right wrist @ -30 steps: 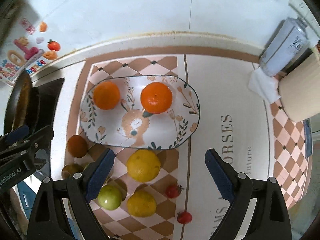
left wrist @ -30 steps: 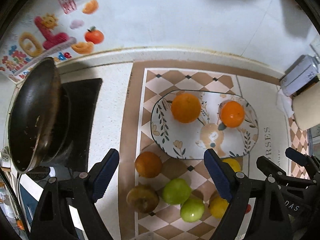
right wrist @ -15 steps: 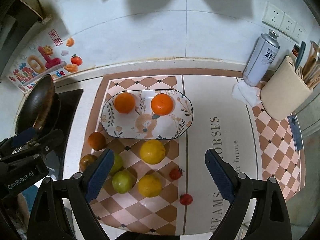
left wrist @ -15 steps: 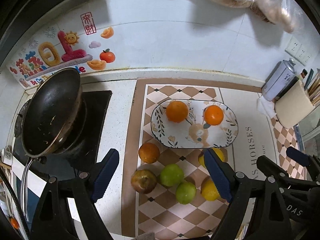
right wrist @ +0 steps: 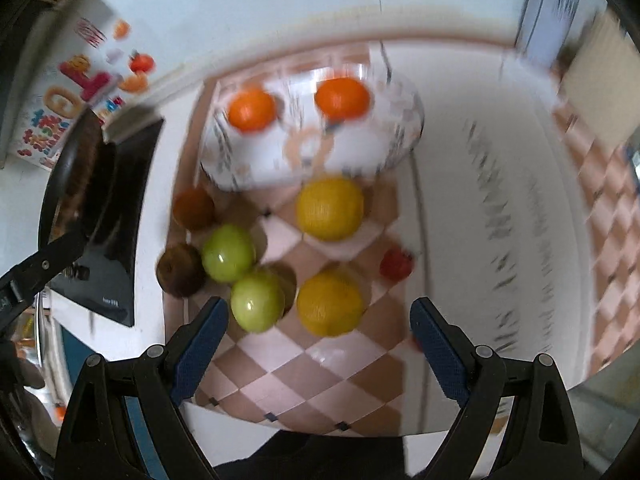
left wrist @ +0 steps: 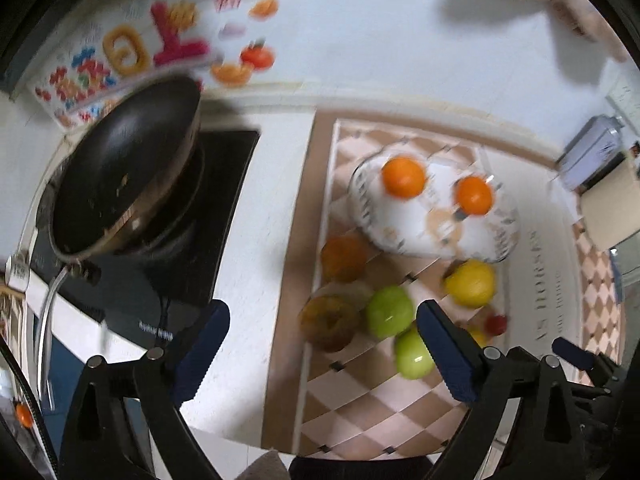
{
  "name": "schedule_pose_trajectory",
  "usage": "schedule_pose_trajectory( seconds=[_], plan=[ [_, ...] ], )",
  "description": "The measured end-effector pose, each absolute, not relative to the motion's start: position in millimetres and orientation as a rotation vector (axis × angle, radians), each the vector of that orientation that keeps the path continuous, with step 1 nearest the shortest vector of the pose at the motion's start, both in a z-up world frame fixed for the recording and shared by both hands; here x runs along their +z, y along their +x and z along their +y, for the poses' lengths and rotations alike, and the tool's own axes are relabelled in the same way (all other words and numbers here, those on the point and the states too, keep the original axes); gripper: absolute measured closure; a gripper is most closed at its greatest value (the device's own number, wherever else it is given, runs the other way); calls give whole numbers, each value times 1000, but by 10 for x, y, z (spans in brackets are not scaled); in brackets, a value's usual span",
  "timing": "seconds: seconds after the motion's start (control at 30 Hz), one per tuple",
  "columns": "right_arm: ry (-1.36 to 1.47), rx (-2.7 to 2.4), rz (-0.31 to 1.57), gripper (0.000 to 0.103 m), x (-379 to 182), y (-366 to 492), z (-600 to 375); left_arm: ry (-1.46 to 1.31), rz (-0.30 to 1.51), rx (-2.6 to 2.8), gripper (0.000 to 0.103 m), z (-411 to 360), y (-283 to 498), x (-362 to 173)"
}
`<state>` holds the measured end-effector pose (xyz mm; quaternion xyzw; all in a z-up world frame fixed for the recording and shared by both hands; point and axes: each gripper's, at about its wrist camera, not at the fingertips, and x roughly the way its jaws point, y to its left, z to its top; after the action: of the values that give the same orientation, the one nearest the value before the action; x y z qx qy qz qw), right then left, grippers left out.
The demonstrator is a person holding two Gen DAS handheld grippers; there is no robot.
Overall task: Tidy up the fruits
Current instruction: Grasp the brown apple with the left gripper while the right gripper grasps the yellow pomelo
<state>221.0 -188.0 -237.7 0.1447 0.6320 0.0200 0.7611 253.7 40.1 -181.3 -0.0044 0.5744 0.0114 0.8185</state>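
Note:
A patterned oval plate (left wrist: 424, 236) (right wrist: 360, 152) holds two oranges (left wrist: 403, 178) (left wrist: 474, 196). In front of it on the checkered mat lie two green apples (right wrist: 229, 253) (right wrist: 258, 300), two yellow citrus fruits (right wrist: 330, 208) (right wrist: 330, 303), a dark orange fruit (left wrist: 344, 258), a brown fruit (left wrist: 329, 322) and a small red tomato (right wrist: 396, 264). My left gripper (left wrist: 322, 354) is open and empty, above the counter's front edge beside the brown fruit. My right gripper (right wrist: 320, 348) is open and empty, just in front of the near yellow fruit. Both views are blurred.
A black frying pan (left wrist: 124, 168) sits on a black stove (left wrist: 216, 208) at the left. A grey spray can (left wrist: 592, 152) and a beige holder (right wrist: 600, 76) stand at the back right. The tiled wall carries colourful stickers (left wrist: 132, 52).
Both grippers have dropped lower and closer to the loose fruits; the left view has swung left toward the pan. Both stay open and empty. The fruits have not moved.

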Motion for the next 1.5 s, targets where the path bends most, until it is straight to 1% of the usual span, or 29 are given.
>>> schedule_pose_trajectory(
  seconds=[0.1, 0.17, 0.2, 0.33, 0.5, 0.6, 0.7, 0.73, 0.77, 0.8, 1.1, 1.17, 1.3, 1.5],
  plan=[
    [390, 59, 1441, 9, -2742, 2223, -1901, -46, 1321, 34, 7, 506, 2603, -2115],
    [409, 59, 1470, 15, -2897, 2226, -1885, -87, 1388, 25, 7, 551, 2652, -2325],
    [409, 60, 1489, 16, -2991, 2230, -1877, -108, 1430, 19, 7, 574, 2693, -2461],
    [389, 65, 1517, 20, -3150, 2248, -1832, -132, 1506, 28, 7, 597, 2811, -2795],
    [372, 73, 1538, 25, -3261, 2257, -1804, -145, 1547, 13, 8, 583, 2898, -3015],
    [371, 83, 1544, 26, -3282, 2275, -1799, -149, 1558, -15, 8, 520, 2910, -3075],
    [363, 88, 1550, 28, -3304, 2297, -1787, -145, 1554, -44, 12, 442, 2915, -3108],
    [359, 90, 1553, 29, -3313, 2299, -1777, -143, 1552, -48, 21, 427, 2905, -3114],
    [357, 92, 1553, 31, -3317, 2304, -1772, -141, 1555, -55, 27, 407, 2893, -3132],
    [353, 93, 1554, 31, -3325, 2306, -1766, -139, 1561, -58, 37, 405, 2894, -3147],
    [339, 87, 1566, 33, -3416, 2350, -1747, -90, 1555, -70, 35, 361, 2869, -3194],
    [331, 86, 1567, 40, -3433, 2343, -1729, -90, 1557, -73, 37, 353, 2861, -3189],
    [316, 88, 1563, 41, -3450, 2371, -1686, -80, 1552, -79, 37, 325, 2913, -3162],
    [295, 109, 1577, 41, -3439, 2264, -1649, -76, 1562, -77, 37, 365, 2707, -3121]
  ],
)
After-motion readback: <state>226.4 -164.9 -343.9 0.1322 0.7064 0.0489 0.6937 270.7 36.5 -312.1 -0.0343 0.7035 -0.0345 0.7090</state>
